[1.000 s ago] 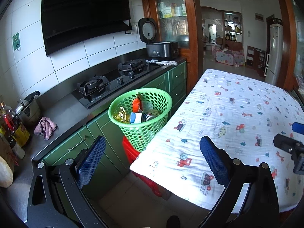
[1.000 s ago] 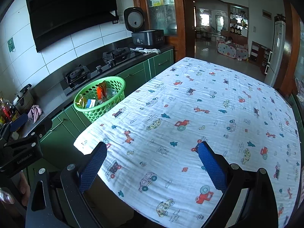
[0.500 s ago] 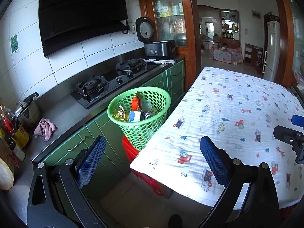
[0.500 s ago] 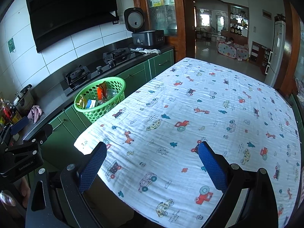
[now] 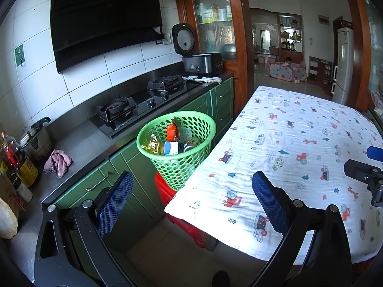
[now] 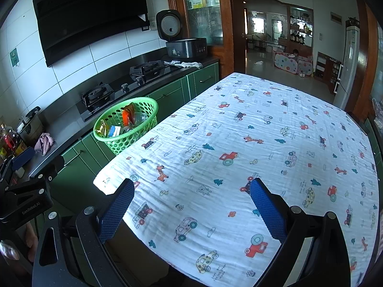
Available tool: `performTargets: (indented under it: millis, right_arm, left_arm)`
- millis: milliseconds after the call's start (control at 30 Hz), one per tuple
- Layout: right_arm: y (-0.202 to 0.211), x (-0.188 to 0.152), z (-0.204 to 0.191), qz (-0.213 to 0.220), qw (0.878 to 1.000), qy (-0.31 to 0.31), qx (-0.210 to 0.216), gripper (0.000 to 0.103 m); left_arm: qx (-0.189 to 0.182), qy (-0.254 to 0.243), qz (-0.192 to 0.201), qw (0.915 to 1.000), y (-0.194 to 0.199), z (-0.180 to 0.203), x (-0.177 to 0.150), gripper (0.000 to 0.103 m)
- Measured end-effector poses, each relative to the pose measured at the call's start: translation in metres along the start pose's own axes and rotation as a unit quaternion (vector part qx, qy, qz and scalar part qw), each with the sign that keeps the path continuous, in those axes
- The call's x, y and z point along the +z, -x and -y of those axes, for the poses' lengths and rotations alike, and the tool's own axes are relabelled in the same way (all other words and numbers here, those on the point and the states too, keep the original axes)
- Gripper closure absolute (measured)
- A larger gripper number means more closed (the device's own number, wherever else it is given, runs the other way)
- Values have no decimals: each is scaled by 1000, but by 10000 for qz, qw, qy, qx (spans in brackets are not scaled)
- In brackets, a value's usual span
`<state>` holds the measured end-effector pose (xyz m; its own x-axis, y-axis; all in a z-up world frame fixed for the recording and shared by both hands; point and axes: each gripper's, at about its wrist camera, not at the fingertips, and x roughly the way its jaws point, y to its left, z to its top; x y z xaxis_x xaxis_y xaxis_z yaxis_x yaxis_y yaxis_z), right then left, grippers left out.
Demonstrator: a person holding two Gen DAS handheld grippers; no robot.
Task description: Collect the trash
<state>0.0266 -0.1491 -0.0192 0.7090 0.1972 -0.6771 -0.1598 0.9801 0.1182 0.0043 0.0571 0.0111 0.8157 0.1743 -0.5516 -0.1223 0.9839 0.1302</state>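
Note:
A green perforated basket [image 5: 191, 160] [image 6: 141, 131] stands beside the table's left edge, holding several wrappers and small packets. My left gripper [image 5: 191, 198] is open and empty, held back from the table's near left corner, below the basket. My right gripper [image 6: 191, 203] is also open and empty, over the near edge of the table [image 6: 263, 129], which wears a white cloth printed with cars. No loose trash shows on the cloth. The right gripper's tip also shows at the right edge of the left wrist view.
A dark counter with a gas hob [image 5: 141, 105], a rice cooker [image 5: 201, 59], a pot [image 5: 36, 141], a pink rag [image 5: 58, 162] and bottles [image 5: 14, 162] runs along the left. Green cabinets [image 5: 100, 181] sit below. A red object [image 5: 177, 205] sits under the basket. A fridge [image 5: 344, 64] stands far right.
The left gripper has drawn back and risen slightly, so basket and table look a little farther. The right gripper has barely moved. Both jaws stay open.

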Motion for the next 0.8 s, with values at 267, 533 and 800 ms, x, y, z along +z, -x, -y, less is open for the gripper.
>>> performTargets:
  millis: [267,533,800]
  right_arm:
    - [0,0,0,11,10000,-4,-2,9]
    - [0,0,0,13,10000,-5,20,9]
    - [0,-1,-1,6,10000,-8,15,9]
  left_arm:
    - [13,9,22,10000,1,0,1,5]
    - [13,8,18,10000,1,0,1,5]
    - [-45,-14,57,10000,5,2,2,5]
